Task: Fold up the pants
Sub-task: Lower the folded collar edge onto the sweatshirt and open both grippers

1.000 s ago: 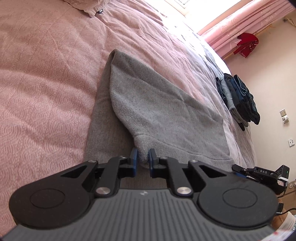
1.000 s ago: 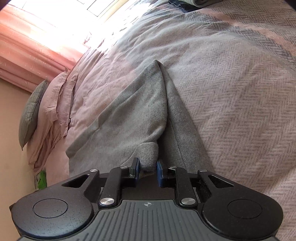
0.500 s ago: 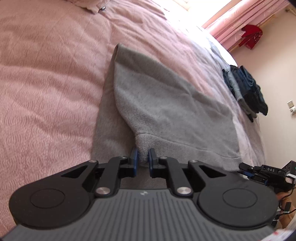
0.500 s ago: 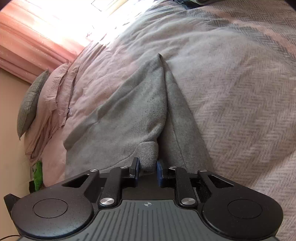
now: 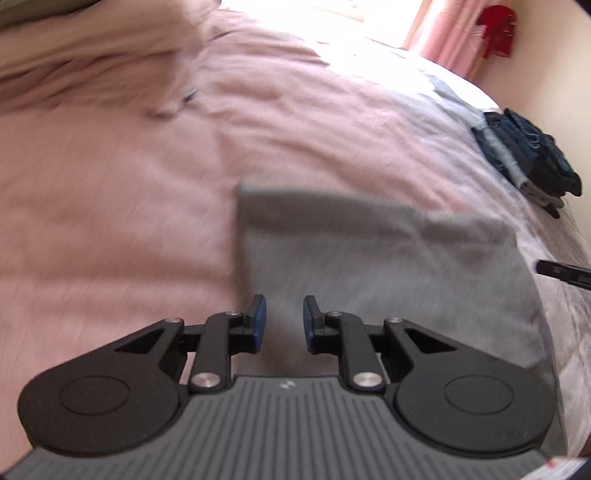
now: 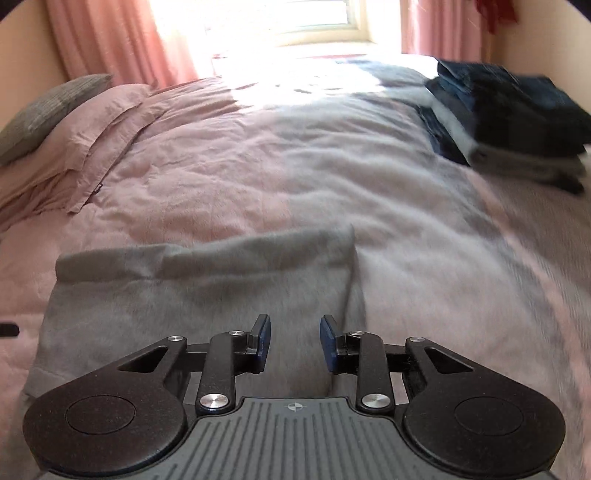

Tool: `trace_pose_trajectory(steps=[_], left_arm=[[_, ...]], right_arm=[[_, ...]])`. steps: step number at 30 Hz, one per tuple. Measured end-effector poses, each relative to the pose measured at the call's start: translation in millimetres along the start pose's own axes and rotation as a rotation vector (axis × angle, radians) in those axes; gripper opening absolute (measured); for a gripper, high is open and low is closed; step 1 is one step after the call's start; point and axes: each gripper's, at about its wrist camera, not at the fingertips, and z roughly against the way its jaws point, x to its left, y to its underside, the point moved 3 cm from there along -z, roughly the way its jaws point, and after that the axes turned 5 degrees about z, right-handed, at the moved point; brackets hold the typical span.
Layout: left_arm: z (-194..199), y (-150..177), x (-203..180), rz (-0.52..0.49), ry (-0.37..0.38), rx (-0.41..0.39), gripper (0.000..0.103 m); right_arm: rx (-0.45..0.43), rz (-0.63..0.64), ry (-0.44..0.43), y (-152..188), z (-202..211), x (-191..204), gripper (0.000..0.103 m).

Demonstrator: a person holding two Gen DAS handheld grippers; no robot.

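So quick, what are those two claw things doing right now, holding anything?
Left gripper: open, jaws just opened, nothing between them, grey pants lying below.
Right gripper: open, jaws just opened, holding nothing.

A pink bed cover (image 6: 207, 173) lies over the bed. Folded dark blue clothes (image 6: 517, 122) are stacked near its far right edge. Pink curtains (image 6: 110, 37) frame a bright window (image 6: 295, 22).

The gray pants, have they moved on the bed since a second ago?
Yes. The gray pants now lie flat, folded over on the pink bedspread; earlier their cuffs were pinched up in both grippers, whose jaws have just been opening.
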Motion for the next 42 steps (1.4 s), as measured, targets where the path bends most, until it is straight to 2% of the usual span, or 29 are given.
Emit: trace_pose_trajectory(steps=[4,7,9,10,12,13,15,17,18,21,23,25,26,28,29,30,31,33,35,36,38,40,42], left_arm=[[-62.2,-34.7,-43.7,-0.145,0.008,-0.015,0.016],[-104.8,-42.5,-72.0,-0.284,-0.024,-0.023,0.016],[-122.8,-42.5,-74.9,-0.345,-0.062,-0.033,0.019],[-127.4,-41.7,-69.5,-0.359,-0.074,-0.040,0.018],[-129.5,-40.4,-47.6,-0.337,-0.086,-0.044,0.011],[-127.7,-39.2,-34.5,-0.322,-0.086,-0.042,0.010],[-122.5,-38.7,-11.3,-0.289,-0.086,-0.029,0.009],[-115.4,-43.3,4.1,-0.247,-0.128,-0.024,0.009],[-111.3,-46.7,11.1,-0.212,-0.141,-0.024,0.008],[-96.1,-57.1,23.9,-0.102,-0.164,-0.025,0.008],[-82.5,-60.0,18.2,-0.073,-0.152,-0.042,0.010],[-75.1,-54.8,3.8,-0.104,-0.109,-0.048,0.012],[-76.3,-48.5,-3.2,-0.136,-0.094,-0.045,0.016],[-93.2,-32.5,-4.9,-0.195,-0.136,0.018,0.018],[-101.1,-24.2,1.3,-0.211,-0.158,0.038,0.018],[-101.3,-19.4,8.8,-0.197,-0.146,0.029,0.018],[-96.4,-19.6,14.8,-0.169,-0.136,0.024,0.017],[-82.4,-22.4,22.1,-0.140,-0.175,0.036,0.015],[-60.5,-22.6,23.4,-0.138,-0.186,0.034,0.016],[-48.6,-19.9,20.6,-0.133,-0.174,0.038,0.016],[-25.8,-9.1,9.5,-0.104,-0.137,0.059,0.016],[-5.3,6.7,-3.8,-0.082,-0.081,0.077,0.016],[5.4,26.4,-20.3,-0.102,-0.050,0.100,0.019]], right_arm=[[-0.047,0.199,-0.020,-33.3,-58.8,35.5,0.027],[-0.076,0.295,-0.081,-43.6,-99.2,66.3,0.027],[-0.069,0.372,-0.131,-41.3,-120.4,83.5,0.027],[-0.052,0.429,-0.123,-36.7,-132.3,87.7,0.027],[-0.023,0.516,-0.007,-25.1,-148.4,77.3,0.027],[-0.024,0.517,0.027,-19.5,-148.7,60.5,0.027],[-0.037,0.433,0.018,-12.9,-138.6,17.6,0.027],[-0.016,0.359,-0.002,-15.2,-127.7,-12.7,0.026],[-0.003,0.347,0.015,-17.5,-122.2,-19.5,0.026],[0.028,0.318,0.167,-23.0,-109.0,-27.4,0.027],[0.012,0.237,0.178,-27.8,-93.1,-28.0,0.027],[-0.023,0.192,0.106,-28.0,-79.8,-15.3,0.027],[-0.030,0.202,0.062,-25.5,-77.4,-3.9,0.027],[-0.011,0.248,0.020,-16.5,-85.3,14.2,0.027],[0.035,0.274,0.039,-7.8,-94.4,18.0,0.027],[0.069,0.291,0.071,3.3,-105.1,13.8,0.027],[0.033,0.274,0.061,12.2,-103.8,4.8,0.027],[0.029,0.181,0.078,11.7,-89.4,-8.5,0.026],[0.035,0.184,0.174,6.8,-64.0,-6.7,0.026],[0.021,0.186,0.185,5.6,-49.4,-2.5,0.026],[-0.014,0.148,0.104,10.1,-15.9,11.3,0.026],[-0.005,0.115,0.030,22.2,6.6,31.9,0.026],[0.017,0.098,0.002,40.2,18.4,46.8,0.026]])
